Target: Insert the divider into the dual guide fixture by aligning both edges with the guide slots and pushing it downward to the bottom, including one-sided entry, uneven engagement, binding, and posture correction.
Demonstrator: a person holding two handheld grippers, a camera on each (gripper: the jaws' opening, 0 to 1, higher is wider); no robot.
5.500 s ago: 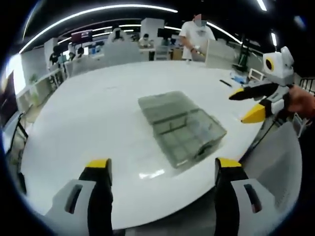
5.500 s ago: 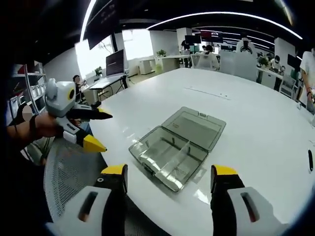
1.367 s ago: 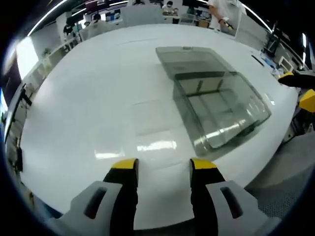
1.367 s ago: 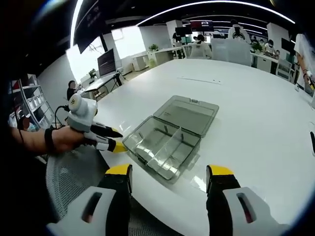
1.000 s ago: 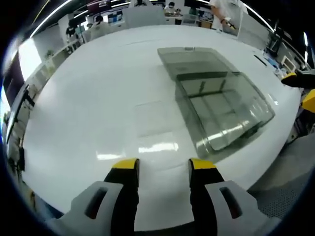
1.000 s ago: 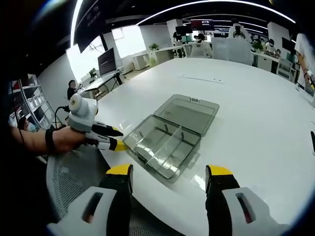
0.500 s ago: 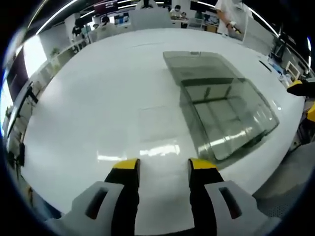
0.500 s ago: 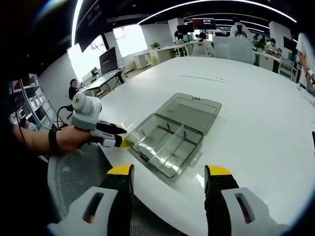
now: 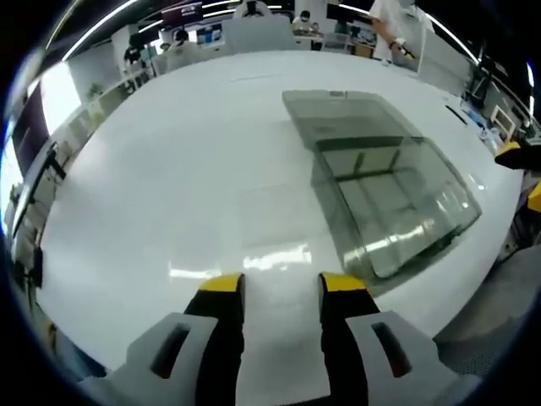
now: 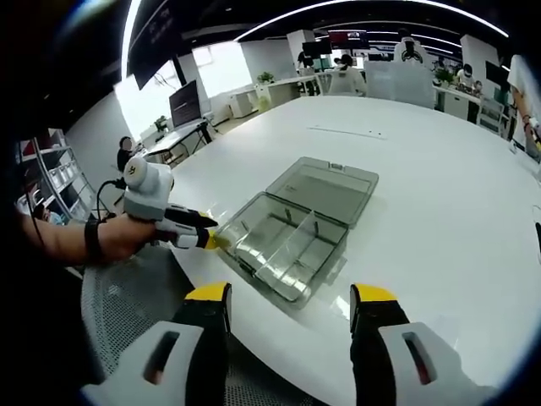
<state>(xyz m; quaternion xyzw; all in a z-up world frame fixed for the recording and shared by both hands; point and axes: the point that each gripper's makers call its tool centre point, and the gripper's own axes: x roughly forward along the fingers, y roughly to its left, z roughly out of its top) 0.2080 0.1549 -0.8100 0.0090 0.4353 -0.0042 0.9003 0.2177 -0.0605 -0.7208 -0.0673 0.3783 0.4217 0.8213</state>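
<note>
A clear plastic box (image 9: 385,199) lies on the white table (image 9: 152,169) with its lid (image 9: 351,114) folded flat behind it. In the right gripper view the box (image 10: 283,245) has an upright clear divider (image 10: 296,239) running down its middle. A faint clear flat sheet (image 9: 272,216) lies on the table left of the box, just ahead of my left gripper (image 9: 281,285). Its jaws stand a narrow gap apart with only table showing between them. The left gripper (image 10: 199,237), held in a hand, sits at the box's near left corner. My right gripper (image 10: 290,296) is open, in front of the box.
The table's curved edge runs close below both grippers, with a mesh chair seat (image 10: 118,313) under it. A dark pen-like object (image 9: 456,114) lies far right on the table. Desks, monitors and people fill the room behind.
My left gripper's jaws have drawn slightly closer together and the view has edged nearer the table. In the right gripper view, the left gripper has moved up to the box's corner.
</note>
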